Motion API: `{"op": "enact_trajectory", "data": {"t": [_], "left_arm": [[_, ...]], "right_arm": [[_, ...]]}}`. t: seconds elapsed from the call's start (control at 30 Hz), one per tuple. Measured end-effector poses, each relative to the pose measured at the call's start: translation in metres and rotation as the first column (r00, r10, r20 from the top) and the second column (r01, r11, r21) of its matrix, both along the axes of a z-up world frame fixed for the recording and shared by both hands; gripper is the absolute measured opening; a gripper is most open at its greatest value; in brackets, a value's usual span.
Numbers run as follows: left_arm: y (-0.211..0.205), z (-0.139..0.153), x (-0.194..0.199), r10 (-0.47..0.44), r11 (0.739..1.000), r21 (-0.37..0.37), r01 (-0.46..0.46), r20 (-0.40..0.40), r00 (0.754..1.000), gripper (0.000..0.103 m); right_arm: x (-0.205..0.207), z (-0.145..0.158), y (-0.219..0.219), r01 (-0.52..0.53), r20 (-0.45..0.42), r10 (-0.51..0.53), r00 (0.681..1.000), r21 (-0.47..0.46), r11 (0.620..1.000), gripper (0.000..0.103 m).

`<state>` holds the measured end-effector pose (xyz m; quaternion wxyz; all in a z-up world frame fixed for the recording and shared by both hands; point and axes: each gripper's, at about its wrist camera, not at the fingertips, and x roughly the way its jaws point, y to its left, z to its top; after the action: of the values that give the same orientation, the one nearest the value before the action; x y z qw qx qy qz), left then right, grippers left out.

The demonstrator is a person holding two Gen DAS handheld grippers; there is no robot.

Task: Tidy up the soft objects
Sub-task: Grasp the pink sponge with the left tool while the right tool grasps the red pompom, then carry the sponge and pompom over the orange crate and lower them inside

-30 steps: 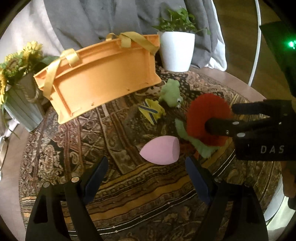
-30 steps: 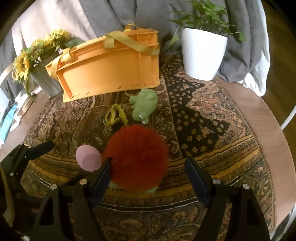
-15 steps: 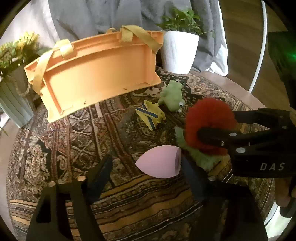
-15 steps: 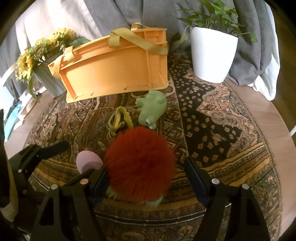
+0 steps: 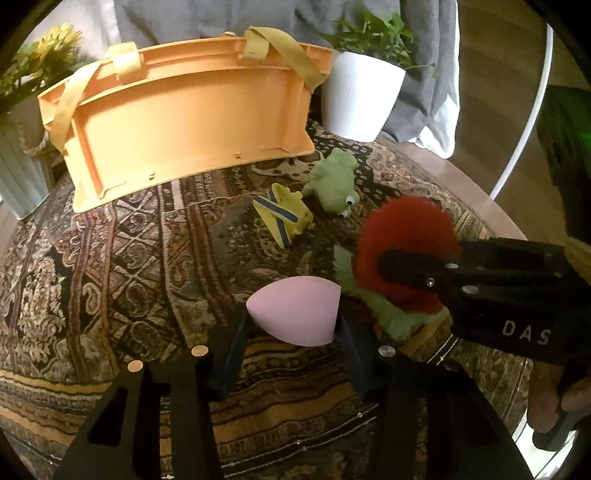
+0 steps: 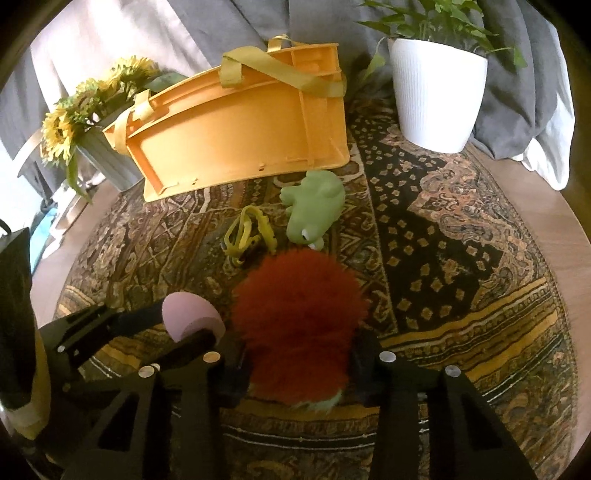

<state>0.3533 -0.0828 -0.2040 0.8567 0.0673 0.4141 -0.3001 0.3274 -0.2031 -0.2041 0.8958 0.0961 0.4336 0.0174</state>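
Cloth on the desk (image 5: 129,266): dark brown and black ground with tan and ochre ornament; diamond motifs on one stretch, yellow stripes near the edge
Basket (image 5: 184,122): plain orange – its straps a duller mustard yellow
Sponge (image 5: 295,314): pale pink, unpatterned
Fluffy toy (image 6: 299,314): deep red fur above, light green fur below
Frog toy (image 5: 334,184): soft green, with white eyes and black pupils
Small flat toy (image 5: 286,216): yellow with a blue stripe
Plant pot (image 6: 436,92): white, ribbed; green leaves above
Sunflowers (image 6: 70,122): yellow heads, green leaves – in a grey-green ribbed pot
Left hand-held gripper (image 5: 291,354): black
Right hand-held gripper (image 6: 297,373): black
Backdrop fabric (image 6: 258,18): grey
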Motion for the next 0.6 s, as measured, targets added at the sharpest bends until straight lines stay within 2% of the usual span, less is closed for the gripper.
{"op": "enact_trajectory", "data": {"t": [0.27,0.6], "left_arm": [[0.007,0.019,-0.009,0.069,0.998,0.004,-0.069,0.05,0.996,0.045],[0.019,0.054,-0.013,0.171,0.985,-0.004,-0.171,0.11,0.979,0.045]], "right_arm": [[-0.007,0.013,0.001,-0.013,0.021,0.013,1.0,0.007,1.0,0.041],[-0.011,0.039,0.008,-0.031,0.074,0.032,0.997,-0.006,0.999,0.039]]}}
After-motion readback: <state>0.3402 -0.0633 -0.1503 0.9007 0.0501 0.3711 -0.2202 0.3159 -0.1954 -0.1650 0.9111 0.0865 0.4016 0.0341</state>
